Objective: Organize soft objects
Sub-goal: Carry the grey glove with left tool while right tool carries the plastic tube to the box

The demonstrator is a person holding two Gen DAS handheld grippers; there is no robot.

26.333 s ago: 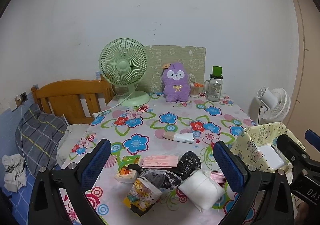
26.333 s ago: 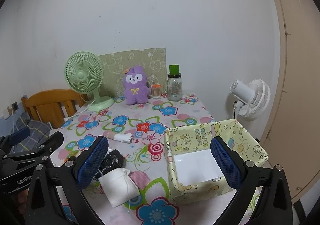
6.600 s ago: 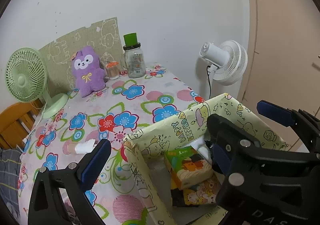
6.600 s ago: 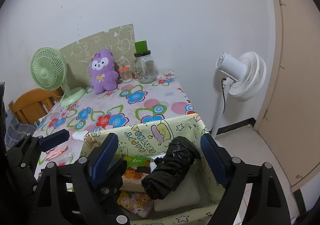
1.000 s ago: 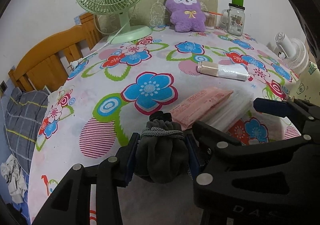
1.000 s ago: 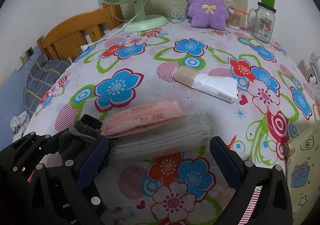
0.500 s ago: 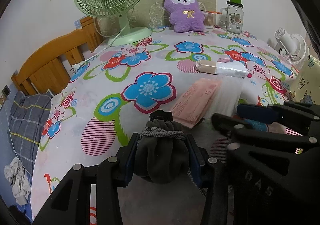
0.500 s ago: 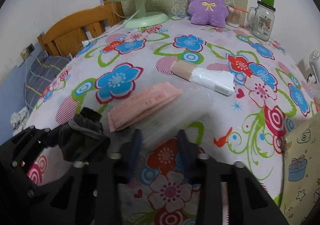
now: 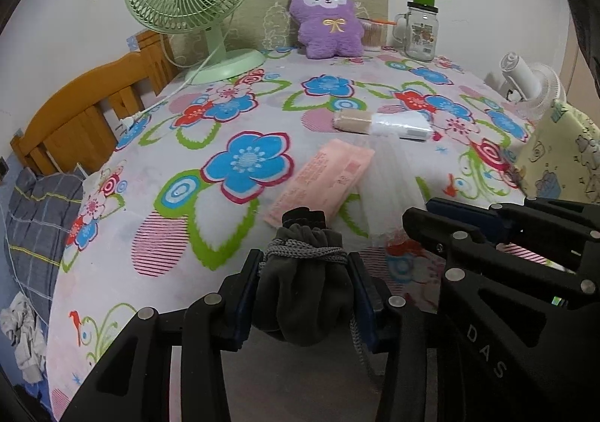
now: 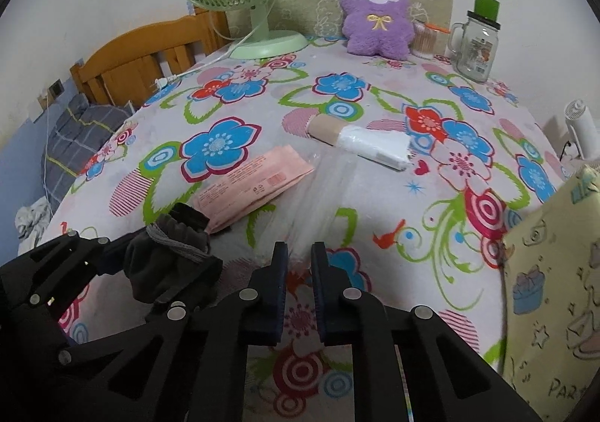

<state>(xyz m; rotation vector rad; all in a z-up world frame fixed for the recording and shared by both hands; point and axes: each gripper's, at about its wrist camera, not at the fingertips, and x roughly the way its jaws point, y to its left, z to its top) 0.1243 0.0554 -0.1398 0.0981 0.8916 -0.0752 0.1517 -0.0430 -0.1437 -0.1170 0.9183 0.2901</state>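
Open floral-clothed counter (image 10: 375,204) ahead; pink flat packet (image 10: 255,183) and white wrapped roll (image 10: 360,144) obstruct mid-counter; yellow patterned fabric box (image 10: 555,272) blocks right.

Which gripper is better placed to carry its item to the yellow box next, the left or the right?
Likely the right gripper. Its jaws are shut on the clear plastic pack, and the yellow box stands on its own side. The left gripper, holding the grey pouch, is farther from it.

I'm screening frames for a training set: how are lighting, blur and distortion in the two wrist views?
Left wrist view: even, soft indoor light, no hard shadows; strong fisheye bowing of the table; the grey pouch in the left gripper is sharp. Right wrist view: same bowing, dark corners; the clear plastic bag at the right gripper is faint and low in contrast.
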